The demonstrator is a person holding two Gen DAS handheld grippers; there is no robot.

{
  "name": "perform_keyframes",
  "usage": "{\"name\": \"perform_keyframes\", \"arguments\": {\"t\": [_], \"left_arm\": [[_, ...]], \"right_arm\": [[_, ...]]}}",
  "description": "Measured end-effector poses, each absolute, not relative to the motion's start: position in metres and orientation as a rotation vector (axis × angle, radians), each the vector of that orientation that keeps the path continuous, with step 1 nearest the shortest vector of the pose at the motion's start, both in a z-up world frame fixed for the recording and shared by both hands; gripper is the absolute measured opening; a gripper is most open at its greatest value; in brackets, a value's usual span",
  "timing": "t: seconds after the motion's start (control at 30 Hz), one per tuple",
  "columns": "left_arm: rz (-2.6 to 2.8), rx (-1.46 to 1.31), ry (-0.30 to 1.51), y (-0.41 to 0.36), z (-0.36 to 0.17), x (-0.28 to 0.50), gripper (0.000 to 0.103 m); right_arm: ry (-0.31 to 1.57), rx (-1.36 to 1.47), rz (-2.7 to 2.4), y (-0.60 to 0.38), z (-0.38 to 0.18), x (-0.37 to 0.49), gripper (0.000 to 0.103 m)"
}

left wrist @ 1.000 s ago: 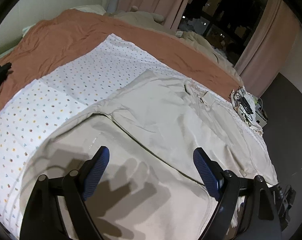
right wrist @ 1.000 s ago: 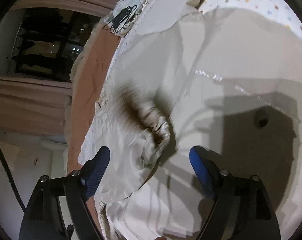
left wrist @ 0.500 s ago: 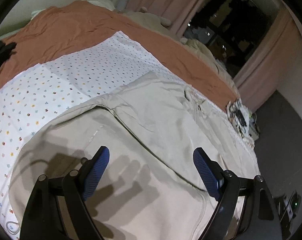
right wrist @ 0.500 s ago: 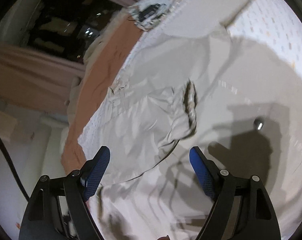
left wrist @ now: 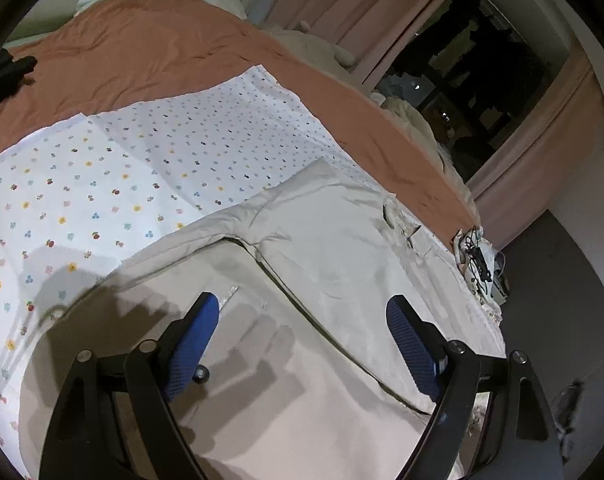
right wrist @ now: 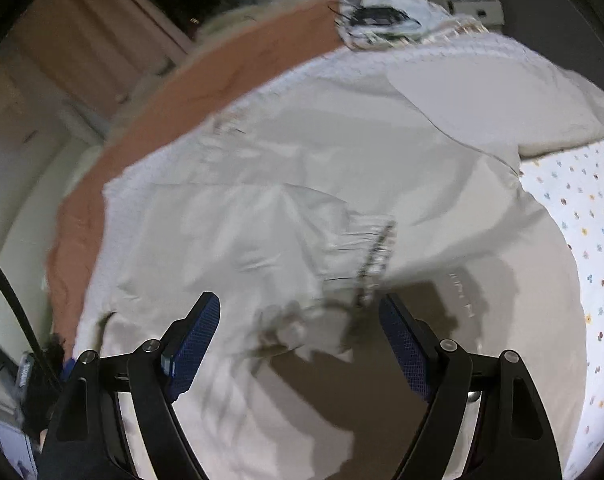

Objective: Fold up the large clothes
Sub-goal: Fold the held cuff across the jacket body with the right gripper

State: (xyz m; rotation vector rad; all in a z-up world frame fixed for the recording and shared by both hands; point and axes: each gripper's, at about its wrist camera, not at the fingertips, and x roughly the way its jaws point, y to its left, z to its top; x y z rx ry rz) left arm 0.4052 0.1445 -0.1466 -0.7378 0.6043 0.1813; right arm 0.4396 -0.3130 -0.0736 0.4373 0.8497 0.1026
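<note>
A large beige jacket [left wrist: 333, 248] lies spread on the bed, over a white flower-print sheet [left wrist: 134, 168]. My left gripper [left wrist: 302, 320] is open and empty, hovering above the jacket's near panel. In the right wrist view the jacket [right wrist: 302, 184] fills the middle, with a sleeve folded across it and a ribbed cuff [right wrist: 377, 248] lying on the body. My right gripper [right wrist: 298, 320] is open and empty above the jacket, just short of the cuff. The view is motion-blurred.
A rust-orange blanket [left wrist: 150, 52] covers the far side of the bed. A dark garment [left wrist: 2, 76] lies at the far left. Cables and chargers [left wrist: 477, 256] sit at the bed's right corner. Pink curtains [left wrist: 361, 12] and a dark window stand behind. Dark floor lies to the right.
The right gripper has swung round and pulled back; the sleeve cuff now lies flat on the jacket instead of bunched between the fingers. The left gripper has lifted and turned left slightly.
</note>
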Motion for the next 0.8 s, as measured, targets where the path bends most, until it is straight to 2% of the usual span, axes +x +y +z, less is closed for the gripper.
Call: {"name": "perform_keyframes", "arguments": {"t": [0.2, 0.27, 0.3, 0.33, 0.5, 0.6, 0.8], "left_arm": [[0.182, -0.731, 0.611, 0.151, -0.144, 0.406, 0.087], [0.187, -0.73, 0.609, 0.154, -0.144, 0.405, 0.087], [0.193, -0.734, 0.607, 0.157, -0.145, 0.403, 0.087], [0.202, -0.743, 0.606, 0.16, -0.146, 0.402, 0.087], [0.243, -0.774, 0.611, 0.172, -0.152, 0.399, 0.087], [0.263, -0.772, 0.618, 0.178, -0.155, 0.4, 0.087], [0.262, -0.705, 0.666, 0.196, -0.152, 0.417, 0.087]], "right_arm": [[0.972, 0.553, 0.14, -0.312, -0.102, 0.473, 0.08], [1.002, 0.503, 0.123, -0.304, -0.106, 0.486, 0.063], [1.012, 0.487, 0.107, -0.303, -0.108, 0.493, 0.042], [1.019, 0.473, 0.09, -0.303, -0.11, 0.5, 0.03], [0.973, 0.408, 0.102, -0.298, -0.096, 0.527, 0.013], [0.944, 0.373, 0.102, -0.292, -0.082, 0.544, 0.009], [0.935, 0.285, 0.109, -0.269, -0.075, 0.578, 0.009]]}}
